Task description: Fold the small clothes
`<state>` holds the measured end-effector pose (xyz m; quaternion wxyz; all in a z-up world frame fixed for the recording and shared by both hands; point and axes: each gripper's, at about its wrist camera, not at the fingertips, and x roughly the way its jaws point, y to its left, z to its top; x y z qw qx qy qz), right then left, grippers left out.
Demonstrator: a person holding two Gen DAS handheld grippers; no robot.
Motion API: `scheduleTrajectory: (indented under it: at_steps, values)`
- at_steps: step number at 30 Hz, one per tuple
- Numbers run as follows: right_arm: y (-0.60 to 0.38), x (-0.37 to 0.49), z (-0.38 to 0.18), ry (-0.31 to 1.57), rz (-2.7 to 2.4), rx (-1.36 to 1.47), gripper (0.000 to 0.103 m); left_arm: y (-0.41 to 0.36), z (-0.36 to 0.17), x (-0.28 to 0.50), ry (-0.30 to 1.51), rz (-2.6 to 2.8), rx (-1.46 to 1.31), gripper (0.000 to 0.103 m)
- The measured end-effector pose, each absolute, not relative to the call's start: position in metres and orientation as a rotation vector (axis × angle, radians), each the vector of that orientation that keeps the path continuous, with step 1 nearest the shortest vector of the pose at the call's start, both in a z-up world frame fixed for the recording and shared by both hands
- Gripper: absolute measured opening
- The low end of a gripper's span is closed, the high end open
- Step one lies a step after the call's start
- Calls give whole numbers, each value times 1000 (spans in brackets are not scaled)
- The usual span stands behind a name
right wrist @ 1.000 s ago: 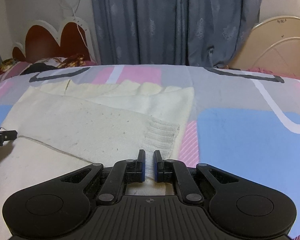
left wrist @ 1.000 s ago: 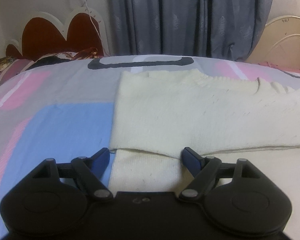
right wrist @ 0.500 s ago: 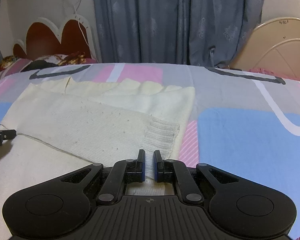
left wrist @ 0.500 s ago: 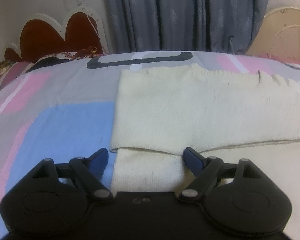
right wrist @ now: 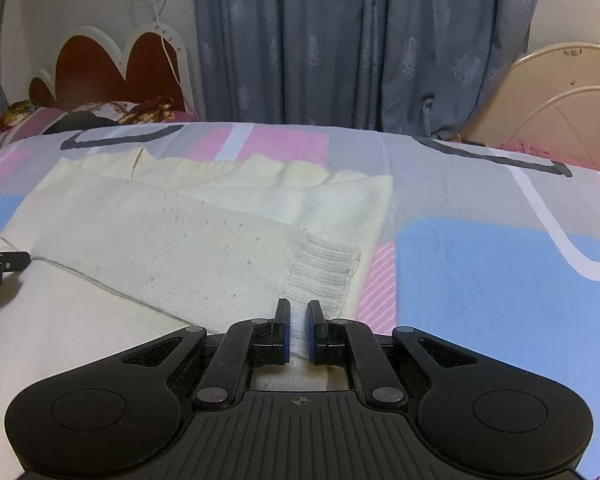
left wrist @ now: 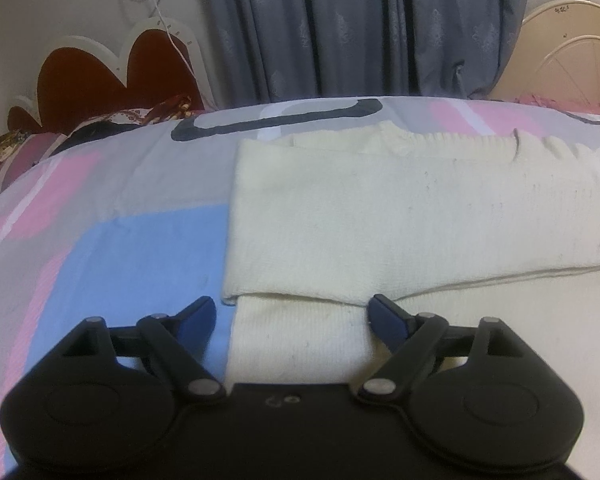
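Note:
A cream knitted sweater (left wrist: 380, 220) lies flat on the bed, with one sleeve folded across its body. My left gripper (left wrist: 292, 314) is open, its jaws wide apart over the sweater's left edge, just before the folded sleeve. In the right wrist view the sweater (right wrist: 180, 240) spreads to the left, and the sleeve's ribbed cuff (right wrist: 324, 268) lies just ahead of my right gripper (right wrist: 299, 320). The right jaws are nearly closed with a strip of the sweater's fabric between them. The left gripper's tip (right wrist: 4, 264) shows at the left edge.
The bed has a sheet (right wrist: 480, 280) patterned in blue, pink and grey. A red and white headboard (left wrist: 112, 76) with pillows stands at the back left. Grey curtains (right wrist: 340, 40) hang behind the bed. A cream metal frame (right wrist: 572, 96) is at the back right.
Both grippers have risen or tilted slightly, so the bed sits lower in view. The sweater and both grippers' jaws have not changed.

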<state>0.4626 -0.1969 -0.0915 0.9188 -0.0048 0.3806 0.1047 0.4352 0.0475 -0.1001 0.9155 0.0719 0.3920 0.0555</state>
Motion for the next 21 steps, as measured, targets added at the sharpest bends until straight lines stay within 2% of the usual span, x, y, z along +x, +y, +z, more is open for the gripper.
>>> scheduleTrajectory:
  at_steps: [17, 21]
  values:
    - [-189, 469, -86, 832, 184, -41, 6, 42, -98, 436, 808, 115, 219, 90]
    - [-195, 464, -81, 827, 195, 42, 7, 41, -95, 435, 821, 119, 219, 90]
